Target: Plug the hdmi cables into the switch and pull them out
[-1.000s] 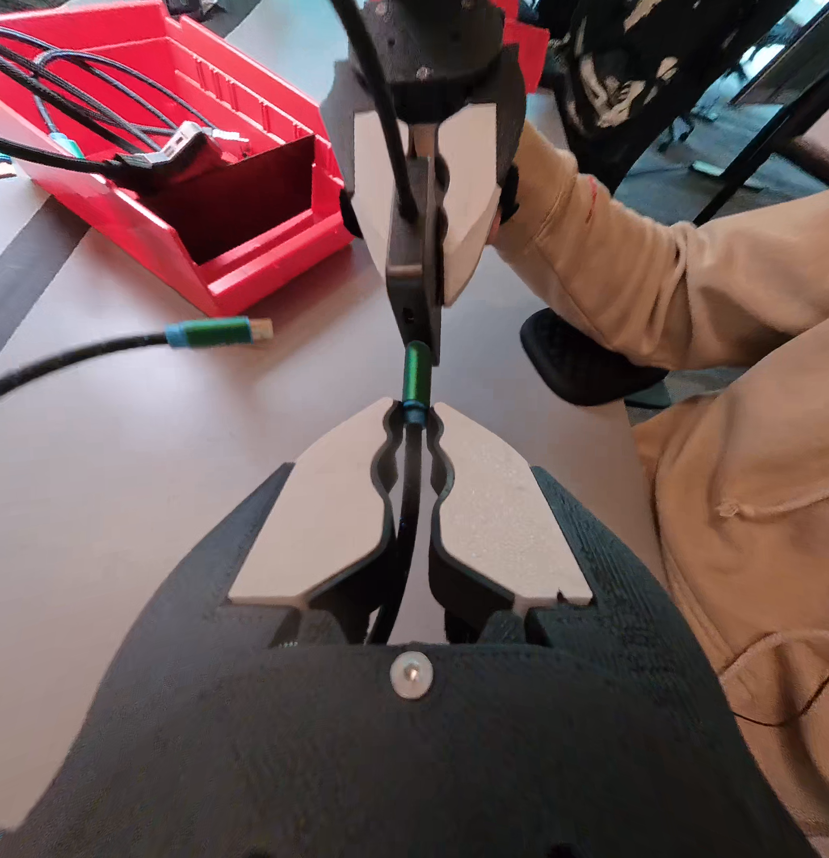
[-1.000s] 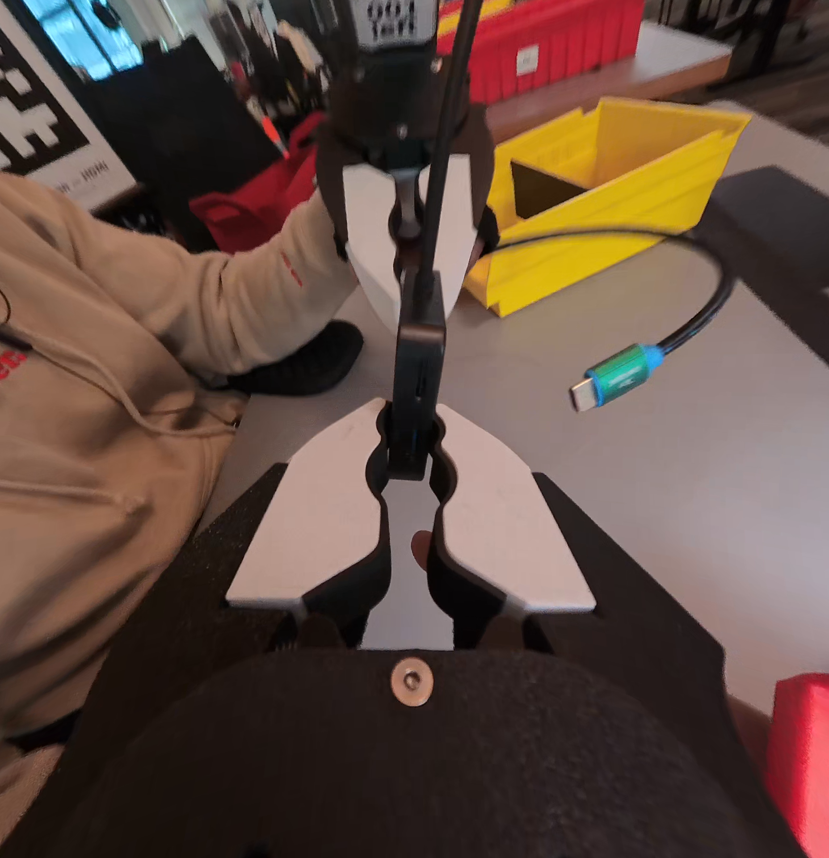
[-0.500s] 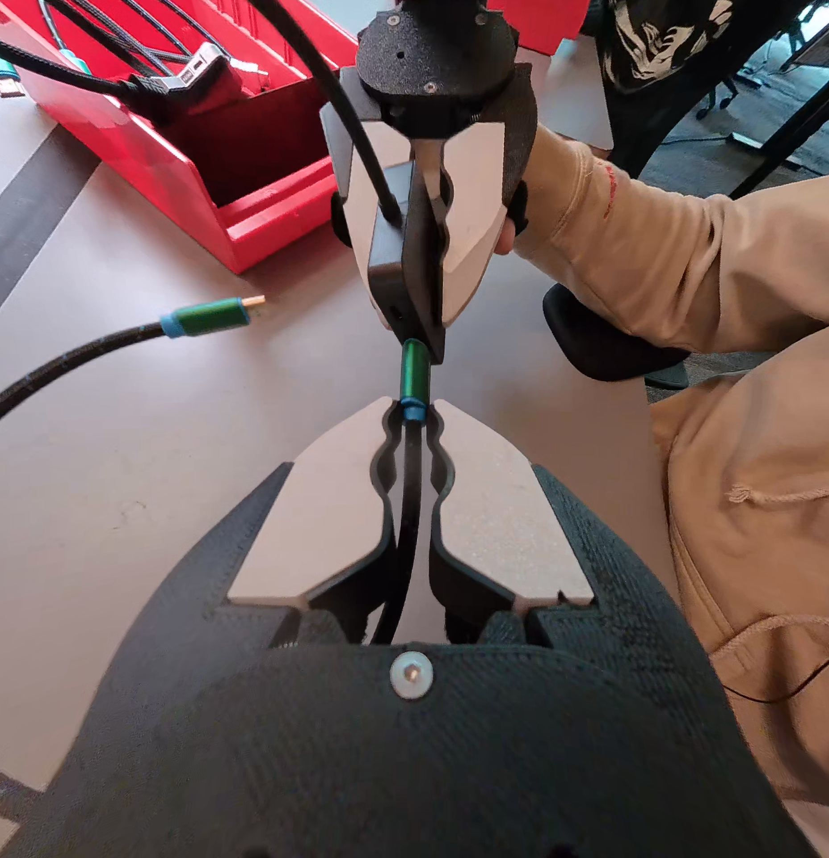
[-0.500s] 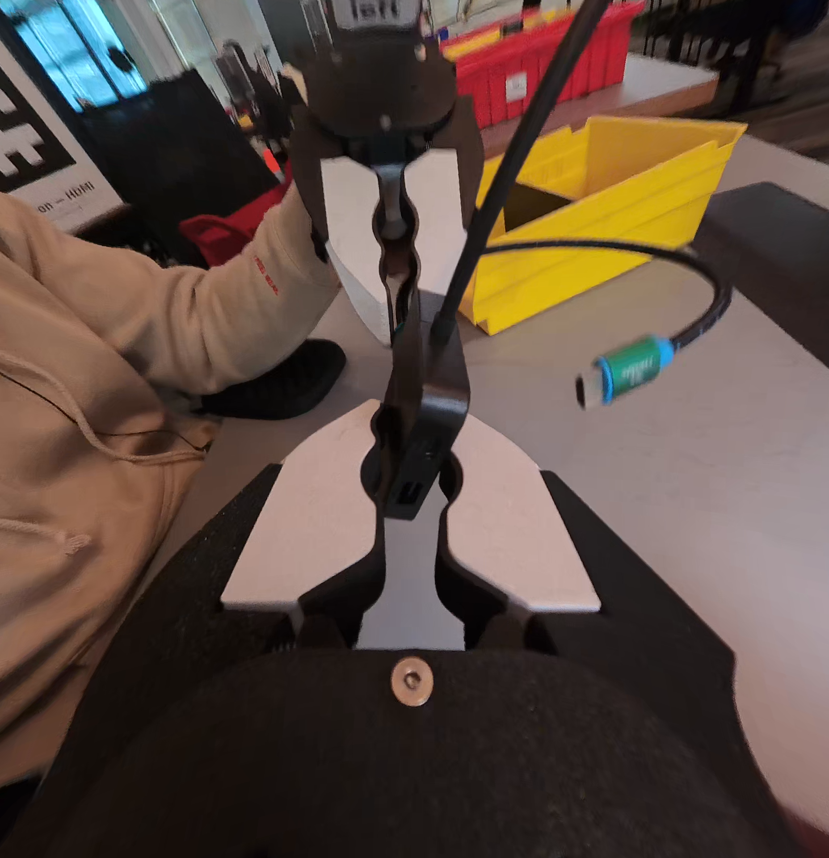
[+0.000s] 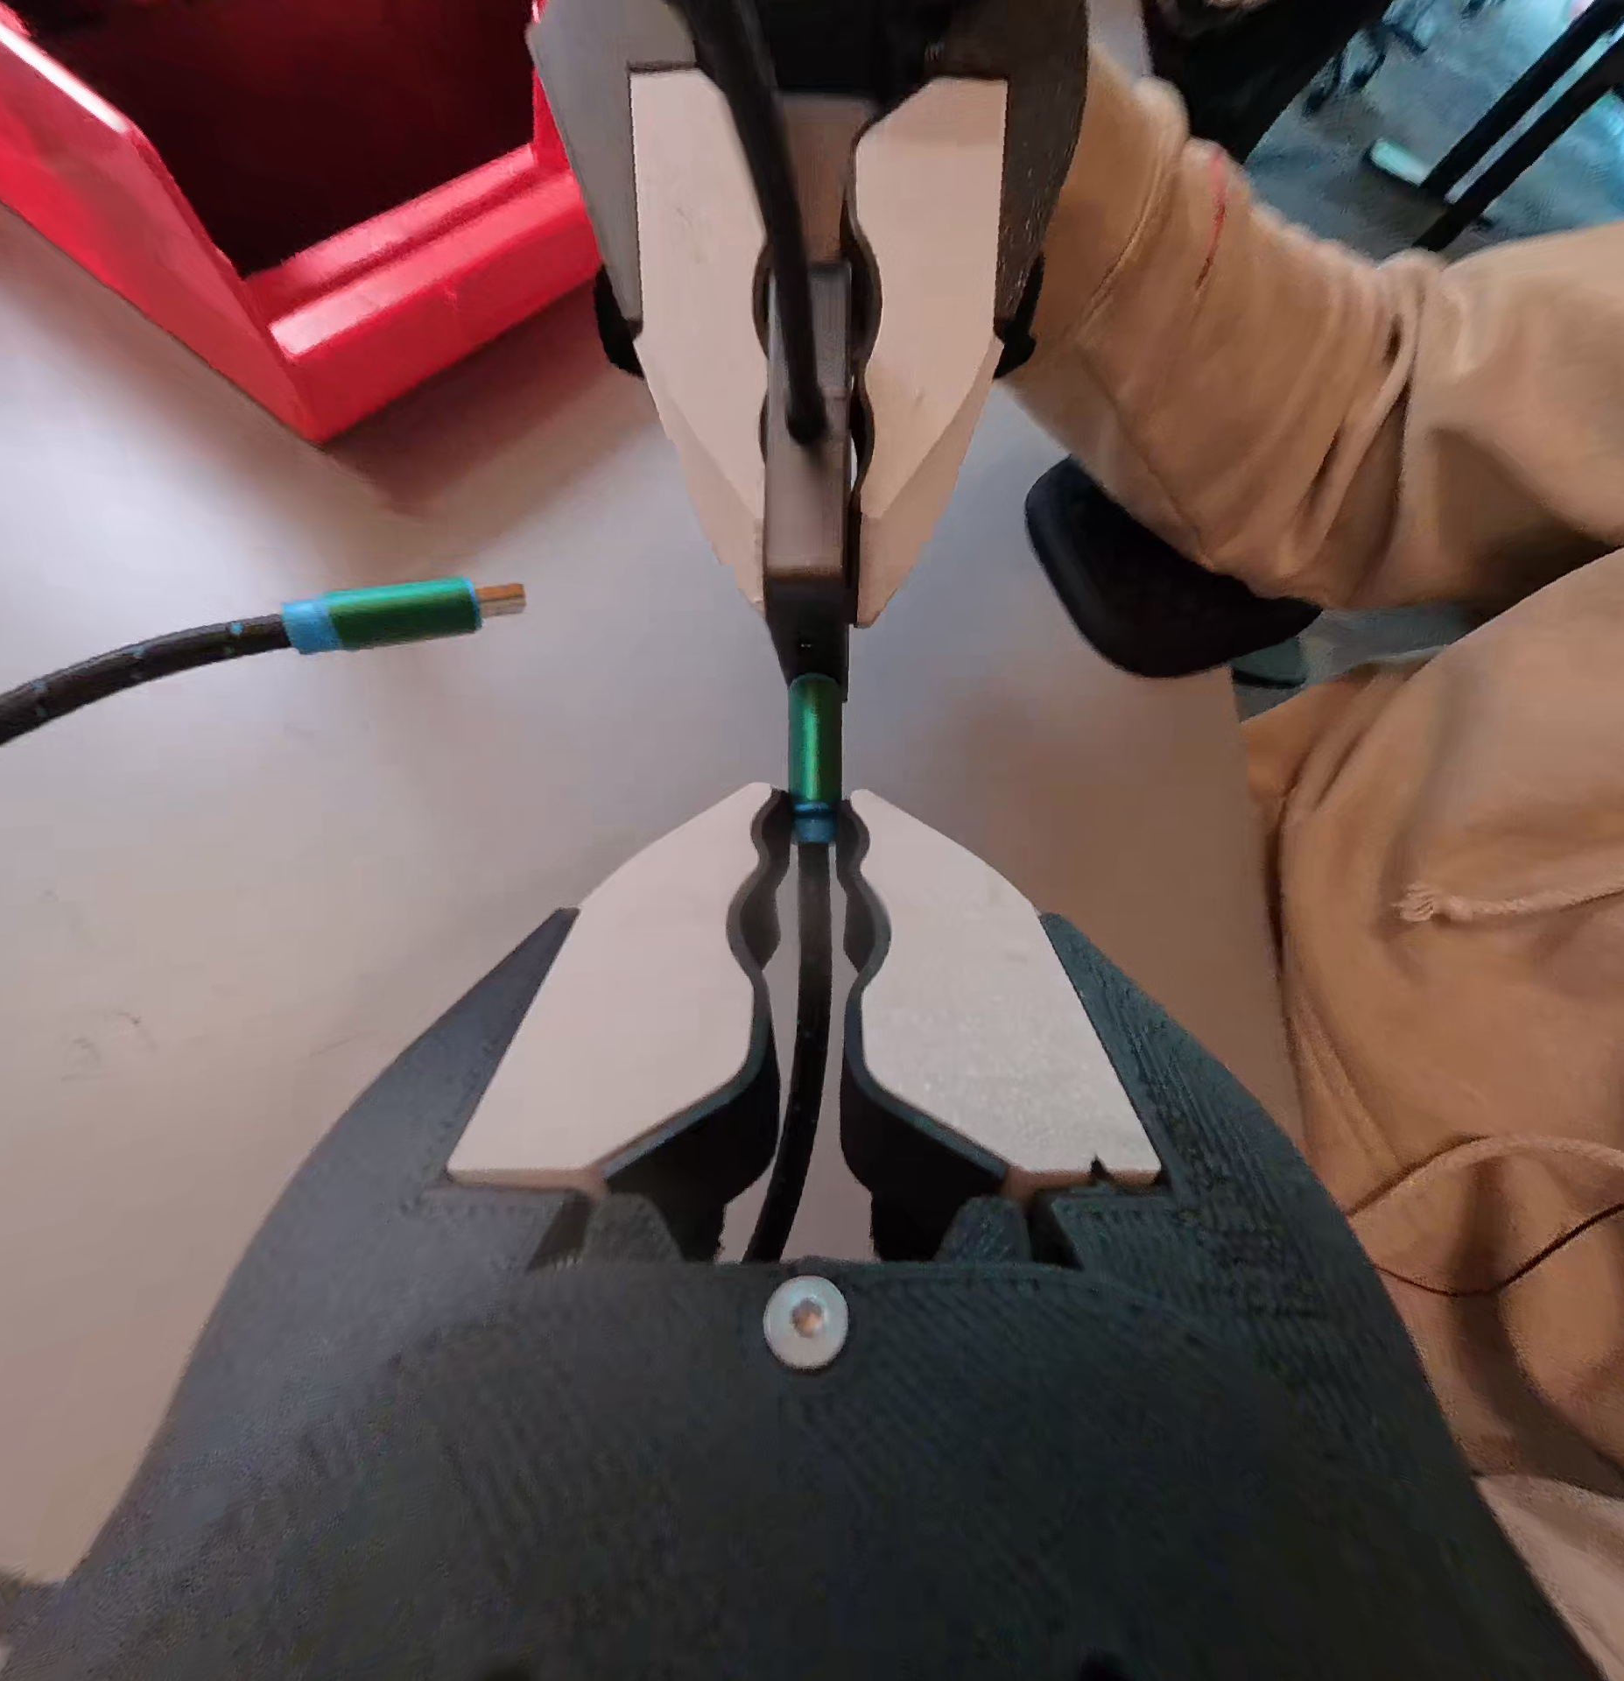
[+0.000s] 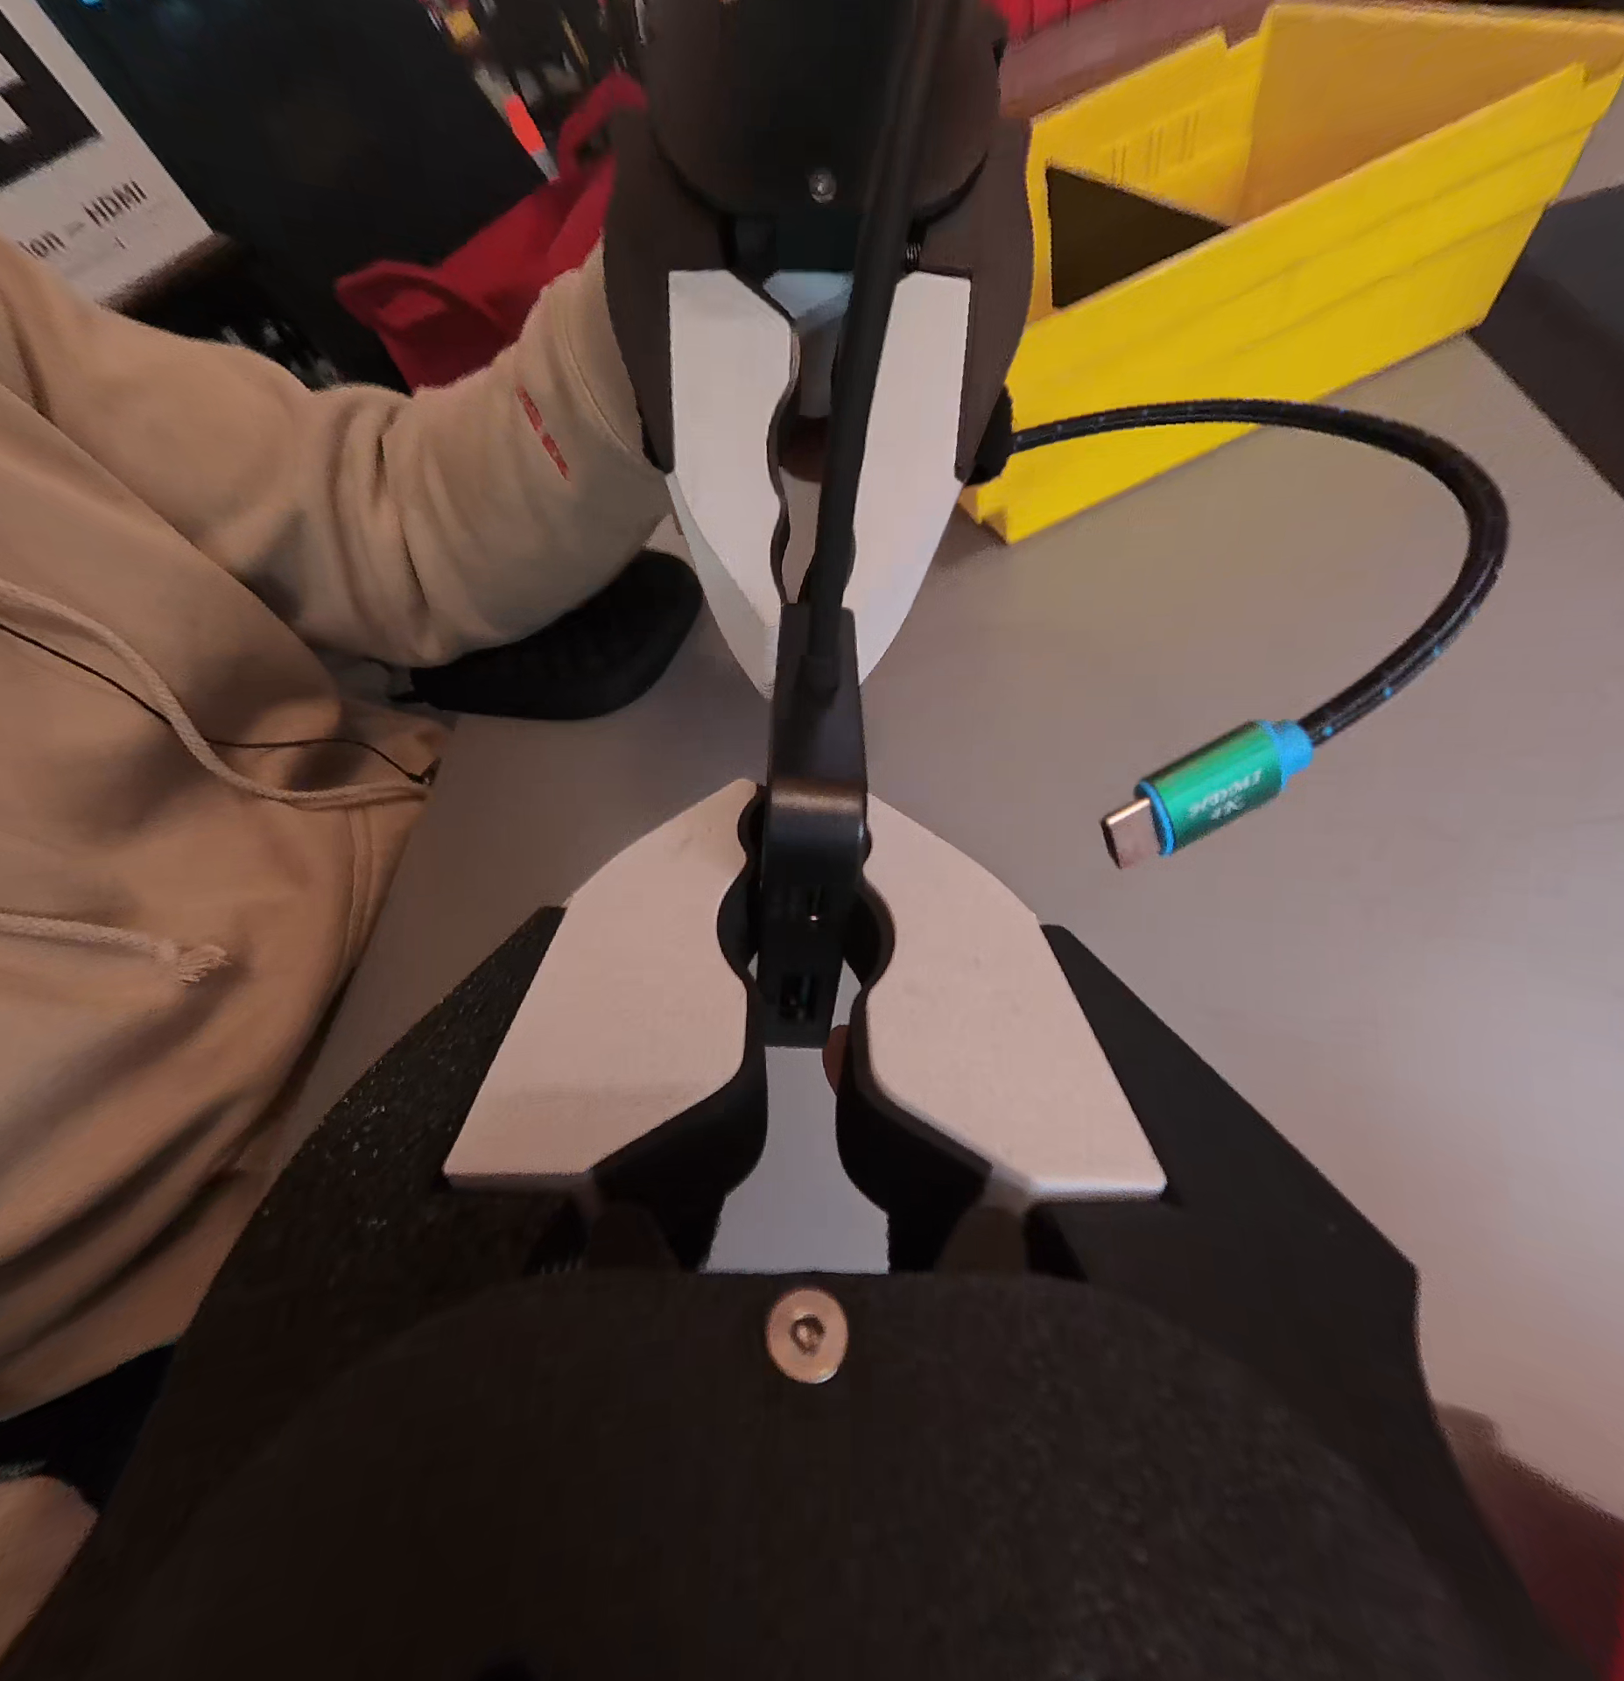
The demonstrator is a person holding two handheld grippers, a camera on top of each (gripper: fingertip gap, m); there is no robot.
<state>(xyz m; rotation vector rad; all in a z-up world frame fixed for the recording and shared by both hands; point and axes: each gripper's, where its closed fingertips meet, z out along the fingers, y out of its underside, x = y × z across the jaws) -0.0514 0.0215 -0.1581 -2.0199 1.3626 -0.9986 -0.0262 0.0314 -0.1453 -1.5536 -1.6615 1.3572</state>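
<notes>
**Green plug seated at the switch, both grippers clamped**

The left gripper pinches the braided black cable just behind the blue collar of the green metal HDMI plug, whose tip sits in the end of the slim black switch box. The right gripper is closed on the sides of that switch box, held in the air above the grey table.

Judging from this, whichever way the plug travels, it should go straight along its own axis while the right gripper holds rigid; twisting risks bending the connector.

The left wrist view shows the joint itself and a red plastic bin. The right wrist view hides the joint behind the switch, but shows a second green-plugged cable lying free and a yellow bin.
</notes>
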